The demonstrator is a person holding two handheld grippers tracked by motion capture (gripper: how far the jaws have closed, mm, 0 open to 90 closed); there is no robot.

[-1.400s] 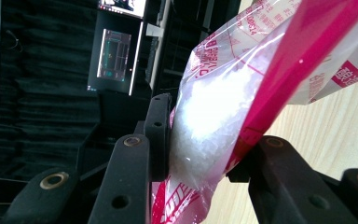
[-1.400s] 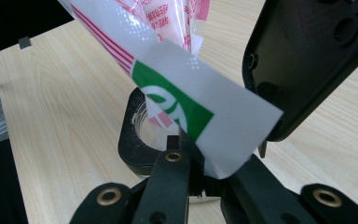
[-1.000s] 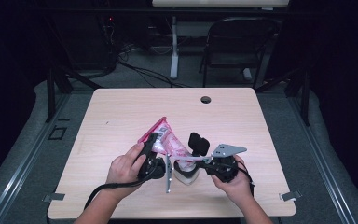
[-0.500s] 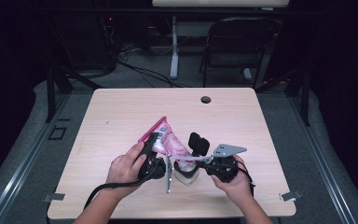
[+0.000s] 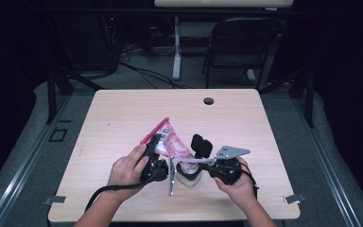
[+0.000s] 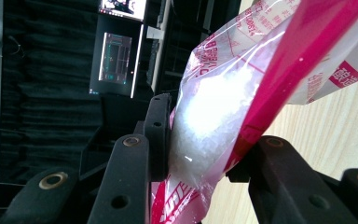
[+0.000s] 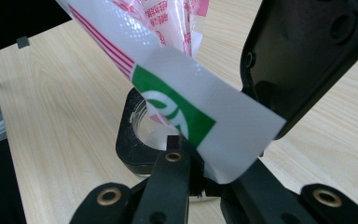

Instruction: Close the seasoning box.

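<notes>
A clear plastic bag (image 5: 169, 138) with pink-red print and white granules inside is held tilted above the wooden table (image 5: 123, 113). My left gripper (image 5: 155, 150) is shut on it; in the left gripper view the bag (image 6: 214, 107) bulges between the two black jaws of the left gripper (image 6: 205, 144). My right gripper (image 5: 194, 161) is shut on a small clear glass jar (image 5: 188, 174) that stands on the table. In the right gripper view the jar (image 7: 142, 128) sits between the jaws of the right gripper (image 7: 205, 98). The bag's white and green corner (image 7: 205, 130) hangs over the jar's mouth.
A round cable hole (image 5: 208, 100) lies near the table's far edge. A dark folding chair (image 5: 241, 42) and a white table leg (image 5: 176, 52) stand behind the table. A lit monitor (image 6: 116, 56) shows in the dark room.
</notes>
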